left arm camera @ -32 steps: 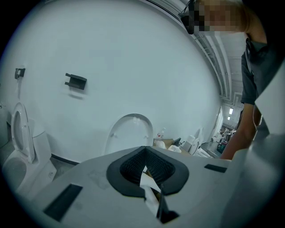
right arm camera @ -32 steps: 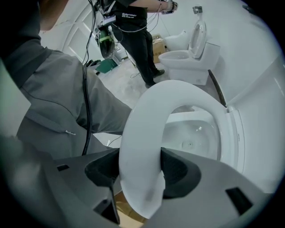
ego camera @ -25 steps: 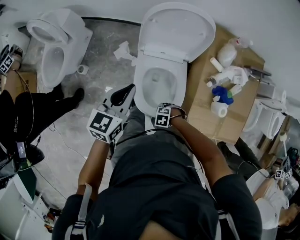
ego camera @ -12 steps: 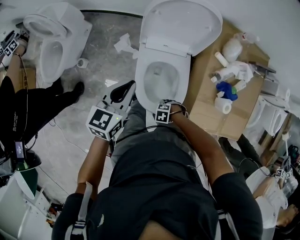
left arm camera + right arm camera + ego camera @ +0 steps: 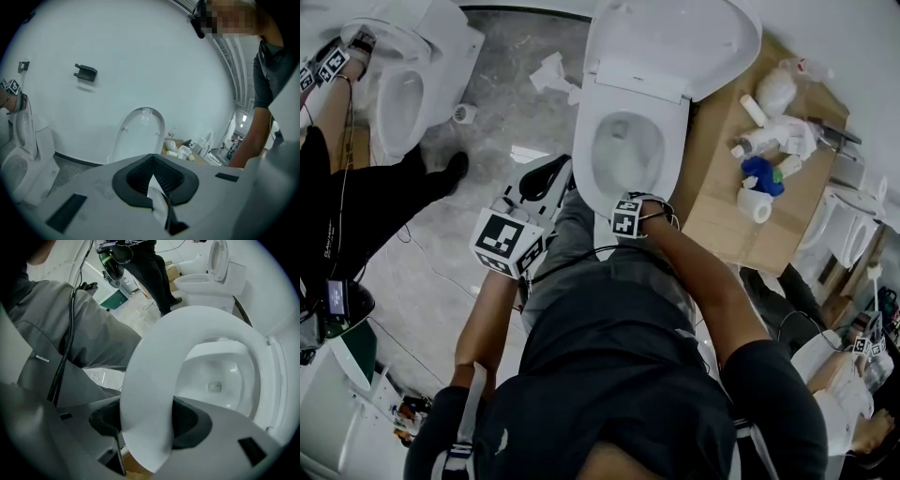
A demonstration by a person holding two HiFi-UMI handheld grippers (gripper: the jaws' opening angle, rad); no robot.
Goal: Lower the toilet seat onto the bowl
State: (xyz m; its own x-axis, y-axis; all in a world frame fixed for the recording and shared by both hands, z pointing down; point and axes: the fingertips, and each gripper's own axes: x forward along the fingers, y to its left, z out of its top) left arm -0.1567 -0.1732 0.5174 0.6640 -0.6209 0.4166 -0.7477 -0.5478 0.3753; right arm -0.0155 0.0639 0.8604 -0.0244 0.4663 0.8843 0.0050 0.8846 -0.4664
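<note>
A white toilet stands at the top middle of the head view with its lid (image 5: 675, 37) raised against the wall. The seat (image 5: 592, 155) lies low over the bowl (image 5: 628, 150). My right gripper (image 5: 624, 201) is shut on the seat's front rim. In the right gripper view the seat ring (image 5: 154, 357) runs between the jaws, with the bowl (image 5: 220, 376) under it. My left gripper (image 5: 551, 178) hangs left of the bowl, touching nothing. In the left gripper view that gripper (image 5: 159, 206) looks shut, aimed at the raised lid (image 5: 140, 131).
A second toilet (image 5: 403, 94) stands at the left with a person in black (image 5: 356, 206) beside it. A cardboard box (image 5: 731, 225) with bottles (image 5: 769, 141) sits right of the bowl. Crumpled tissue (image 5: 551, 73) lies on the floor. More toilets (image 5: 844, 225) stand at the right.
The head view has drifted, so the toilet sits higher in the frame. My right gripper stays on the seat's front rim. The person at the left has reached an arm to the other toilet.
</note>
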